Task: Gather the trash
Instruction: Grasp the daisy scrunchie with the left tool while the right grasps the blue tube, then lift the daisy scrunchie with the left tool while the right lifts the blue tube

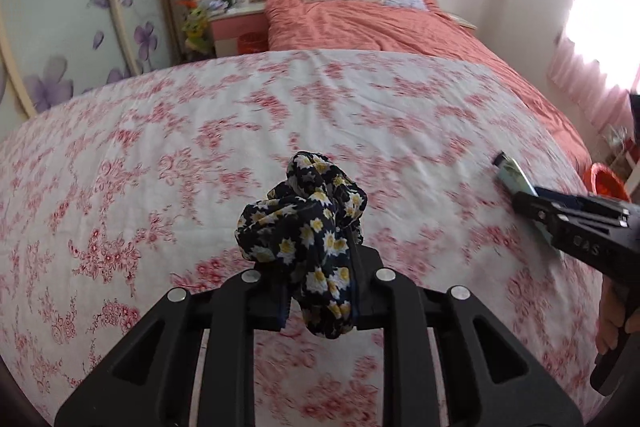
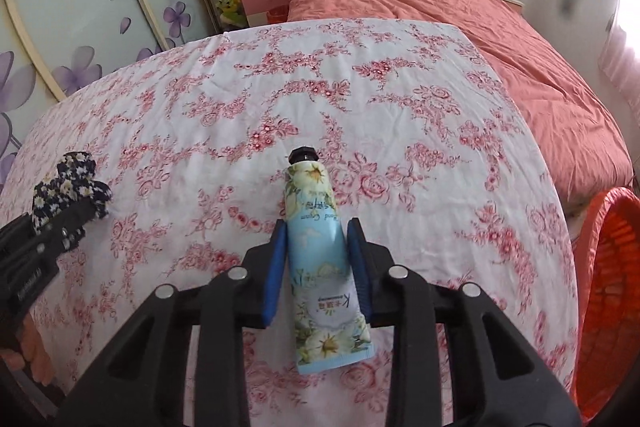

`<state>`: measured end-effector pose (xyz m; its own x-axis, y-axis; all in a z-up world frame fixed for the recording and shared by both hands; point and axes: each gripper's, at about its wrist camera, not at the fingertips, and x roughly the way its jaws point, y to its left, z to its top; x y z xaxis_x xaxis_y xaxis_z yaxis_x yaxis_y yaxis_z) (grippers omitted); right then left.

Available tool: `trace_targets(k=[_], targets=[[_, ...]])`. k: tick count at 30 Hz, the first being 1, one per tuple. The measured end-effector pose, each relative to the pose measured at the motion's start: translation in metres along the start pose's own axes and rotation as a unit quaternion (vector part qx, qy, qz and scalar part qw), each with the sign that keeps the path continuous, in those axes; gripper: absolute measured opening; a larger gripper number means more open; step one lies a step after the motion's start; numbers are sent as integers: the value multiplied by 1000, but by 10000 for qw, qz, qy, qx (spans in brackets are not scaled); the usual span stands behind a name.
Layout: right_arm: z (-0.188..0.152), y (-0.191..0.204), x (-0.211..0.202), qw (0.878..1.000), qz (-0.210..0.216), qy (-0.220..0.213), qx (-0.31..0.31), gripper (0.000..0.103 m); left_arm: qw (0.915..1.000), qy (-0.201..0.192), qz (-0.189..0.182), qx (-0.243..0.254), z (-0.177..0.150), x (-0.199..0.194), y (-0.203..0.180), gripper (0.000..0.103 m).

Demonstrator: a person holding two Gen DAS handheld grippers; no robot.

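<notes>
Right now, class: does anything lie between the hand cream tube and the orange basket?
Nothing visible does. The tube sits in the right claw; only bare floral sheet separates it from the basket.

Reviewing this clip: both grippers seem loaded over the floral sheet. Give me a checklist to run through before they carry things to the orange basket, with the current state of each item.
1. Left gripper clamped on the floral scrunchie: ok.
2. Scrunchie lifted clear of the floral sheet: cannot tell.
3. Right gripper pads touching the hand cream tube: ok, jaws flank it on both sides.
4. Tube grip firm: cannot tell.
5. Tube's black cap on: ok.
6. Orange basket in view, at the bed's right edge: ok.
</notes>
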<state>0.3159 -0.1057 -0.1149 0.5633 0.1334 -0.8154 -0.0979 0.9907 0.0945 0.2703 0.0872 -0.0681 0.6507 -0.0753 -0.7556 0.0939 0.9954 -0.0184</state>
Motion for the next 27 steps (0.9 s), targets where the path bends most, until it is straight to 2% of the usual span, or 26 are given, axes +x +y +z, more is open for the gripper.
trace_targets(k=[4,6,9,10,12,14,15,22,27], targets=[[2,5,5,9998,-14,-132,130,37,9998,107,-47,-163,0,10,-2,32],[3,6,7,9996,-55,-212,166,37,9996,136,-14,-232,1,15,-2,45],[6,10,11,9994,-143,-293,136,36,9995,154,65,-281,4,23,-4,46],[7,12,12,9993,-200,-312,86,30,9994,162,79,-309,5,25,-4,46],[7,12,12,9991,-252,-343,39,28,9992,159,56,-361,8,29,-4,43],[4,8,9,9992,-191,-336,132,28,9992,142,-32,-363,7,29,-5,30],[0,5,6,9991,-182,-324,186,27,9993,131,-65,-349,6,28,-5,26],[-40,-8,-22,9989,-205,-382,175,28,9997,80,-169,-175,-22,2,-11,24],[-51,-9,-28,9982,-333,-460,184,28,9998,83,49,-158,-35,-3,-21,25]])
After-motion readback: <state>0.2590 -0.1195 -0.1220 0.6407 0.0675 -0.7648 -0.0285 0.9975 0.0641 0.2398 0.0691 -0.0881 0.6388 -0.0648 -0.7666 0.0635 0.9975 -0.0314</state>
